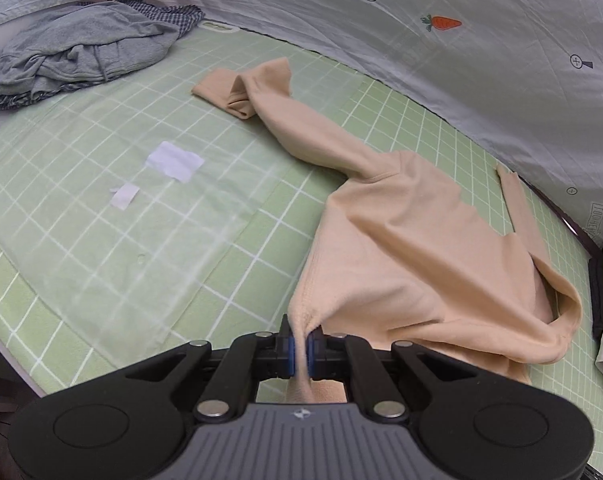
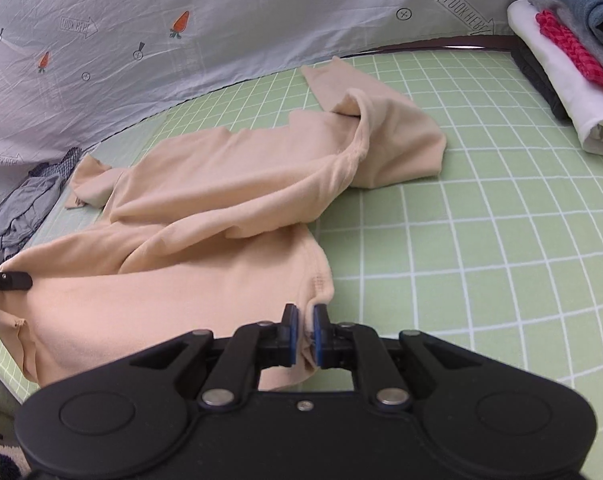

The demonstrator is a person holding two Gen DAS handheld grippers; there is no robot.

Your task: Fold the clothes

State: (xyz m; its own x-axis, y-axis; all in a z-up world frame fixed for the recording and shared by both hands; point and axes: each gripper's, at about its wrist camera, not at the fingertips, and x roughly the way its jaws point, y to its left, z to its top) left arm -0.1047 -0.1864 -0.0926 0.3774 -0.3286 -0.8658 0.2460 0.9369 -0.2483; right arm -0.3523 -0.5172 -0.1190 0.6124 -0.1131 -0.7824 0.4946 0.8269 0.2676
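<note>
Green grid-patterned bedding (image 1: 101, 216) is covering the work surface, and a pale sheet printed with carrots (image 1: 421, 8) is hanging behind it as a backdrop. Lying across the bedding is a peach long-sleeved top (image 1: 413, 248), rumpled and partly doubled over itself, with one sleeve trailing away toward the far side of the left wrist view and ending in a folded cuff.

The left gripper (image 1: 300, 344) is clenching a corner of the top's hem between its blue pads, the cloth bunching up through the narrow gap. The right gripper (image 2: 304, 334) is likewise pinching the hem at the other near corner, fabric showing between its pads. In the right wrist view, the left gripper's black tip is showing at the far left edge, touching the top.

No containers are showing. A heap of grey and checked clothes (image 1: 81, 48) is sitting unfolded at the far left of the bedding, well apart from the top. A folded stack (image 2: 573, 52) of white, red, grey and blue garments is resting at the right edge. Two white paper scraps (image 1: 173, 162) are lying on the bedding near the middle.
</note>
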